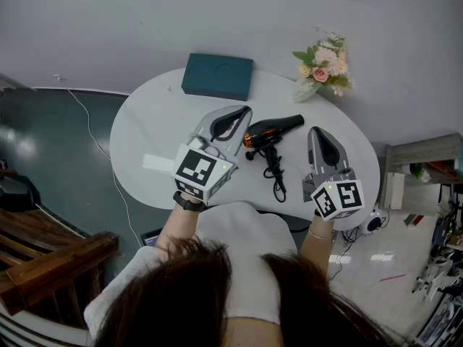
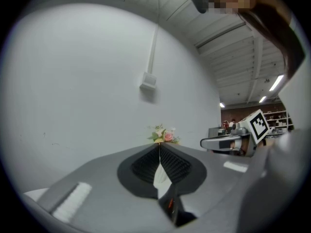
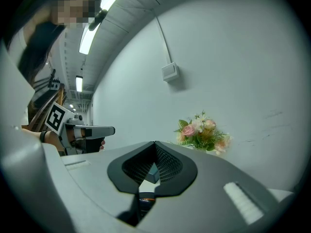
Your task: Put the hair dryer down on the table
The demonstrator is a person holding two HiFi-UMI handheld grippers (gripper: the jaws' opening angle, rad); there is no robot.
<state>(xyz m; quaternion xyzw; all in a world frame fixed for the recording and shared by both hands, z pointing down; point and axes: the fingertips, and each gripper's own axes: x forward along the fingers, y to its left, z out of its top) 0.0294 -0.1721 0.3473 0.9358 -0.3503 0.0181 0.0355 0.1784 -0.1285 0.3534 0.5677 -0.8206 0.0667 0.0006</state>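
A black and orange hair dryer (image 1: pixel 273 131) lies on the white oval table (image 1: pixel 155 121), its black cord (image 1: pixel 275 176) trailing toward me. My left gripper (image 1: pixel 244 111) hovers just left of the dryer's orange rear end, jaws together and empty. My right gripper (image 1: pixel 315 131) hangs to the right of the dryer, clear of it, also closed on nothing. In the left gripper view the jaw tips (image 2: pixel 159 147) meet, and a sliver of orange (image 2: pixel 170 204) shows below them. The right gripper view shows its tips (image 3: pixel 155 143) touching.
A teal box (image 1: pixel 217 76) sits at the table's far edge. A small vase of flowers (image 1: pixel 324 67) stands at the far right. A white card (image 1: pixel 158 163) lies at the near left. A white wall lies beyond the table, and wooden furniture (image 1: pixel 51 255) stands on the floor to the left.
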